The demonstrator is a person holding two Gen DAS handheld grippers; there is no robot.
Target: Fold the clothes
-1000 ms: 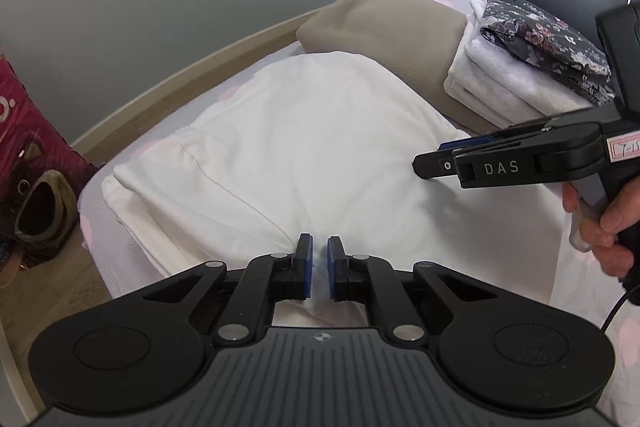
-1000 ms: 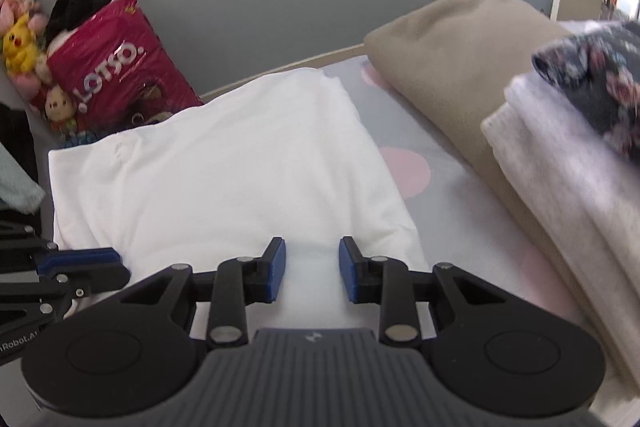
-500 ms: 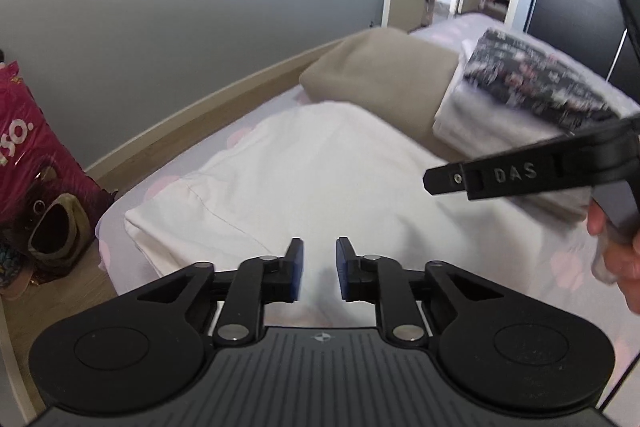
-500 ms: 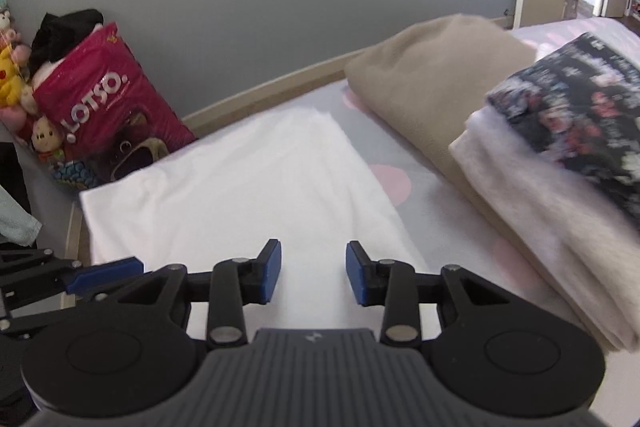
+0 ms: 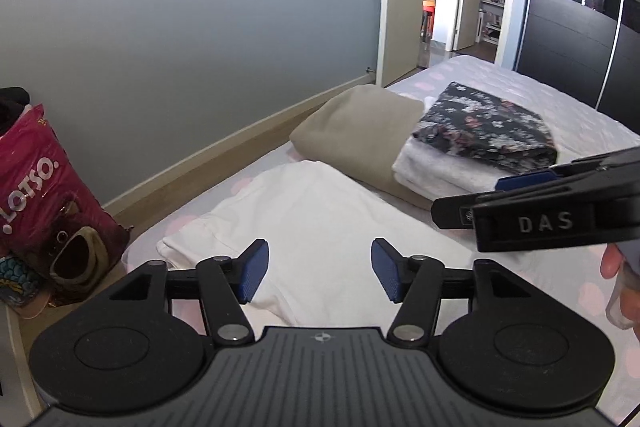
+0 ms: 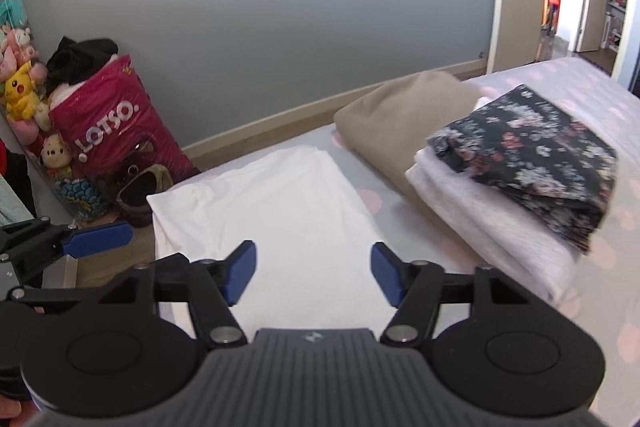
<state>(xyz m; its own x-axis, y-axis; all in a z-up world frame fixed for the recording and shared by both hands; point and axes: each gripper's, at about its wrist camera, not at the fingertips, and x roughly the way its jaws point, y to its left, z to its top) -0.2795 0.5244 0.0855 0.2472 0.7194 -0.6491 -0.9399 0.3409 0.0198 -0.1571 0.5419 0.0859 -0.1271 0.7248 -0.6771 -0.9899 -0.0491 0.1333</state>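
Both sets of jaws, left gripper (image 5: 316,269) and right gripper (image 6: 312,273), have just been opening, nothing between them; folded white cotton garment (image 6: 276,211) lies released on bed below, ahead of the jaws; this fold looks finished

White garment (image 6: 272,211) dead ahead of the blue-padded claw, beige fold (image 6: 400,119) beyond to the right, dark floral piece (image 6: 536,155) topping pale towels (image 6: 492,227), magenta bag (image 6: 116,131) far left.
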